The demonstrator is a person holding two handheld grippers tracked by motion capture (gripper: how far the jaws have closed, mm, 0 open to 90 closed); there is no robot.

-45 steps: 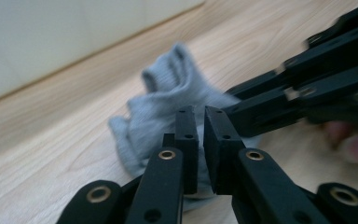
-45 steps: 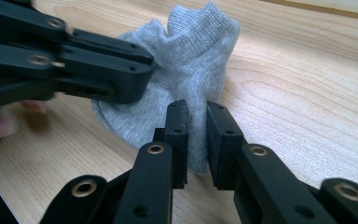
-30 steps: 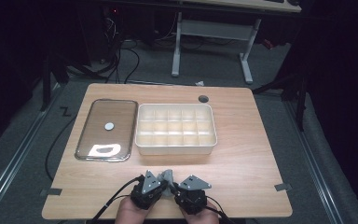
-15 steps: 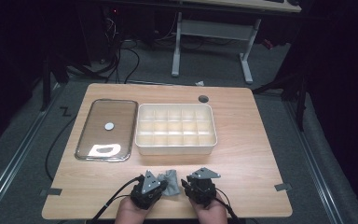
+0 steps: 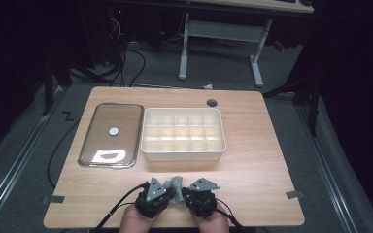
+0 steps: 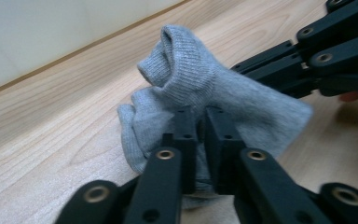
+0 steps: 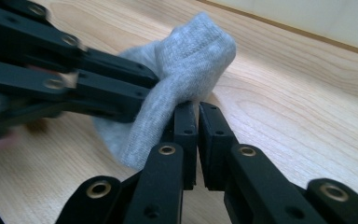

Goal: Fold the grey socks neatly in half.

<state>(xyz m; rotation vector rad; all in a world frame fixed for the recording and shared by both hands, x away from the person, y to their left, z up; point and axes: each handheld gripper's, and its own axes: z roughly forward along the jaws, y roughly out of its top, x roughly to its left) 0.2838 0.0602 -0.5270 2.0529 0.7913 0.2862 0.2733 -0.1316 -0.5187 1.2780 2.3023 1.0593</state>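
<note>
Where our near-closed left gripper and right gripper pinch it, we log one bunched grey ribbed sock; white divided tray: compartments bare.

A white divided tray is sitting mid-worktop, with a glass lid lying just beside it on the left, white knob facing up.

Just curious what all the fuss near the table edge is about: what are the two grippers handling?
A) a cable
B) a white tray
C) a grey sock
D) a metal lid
C: both gripper views show knitted grey fabric, a grey sock, pinched between the black jaws.
</note>
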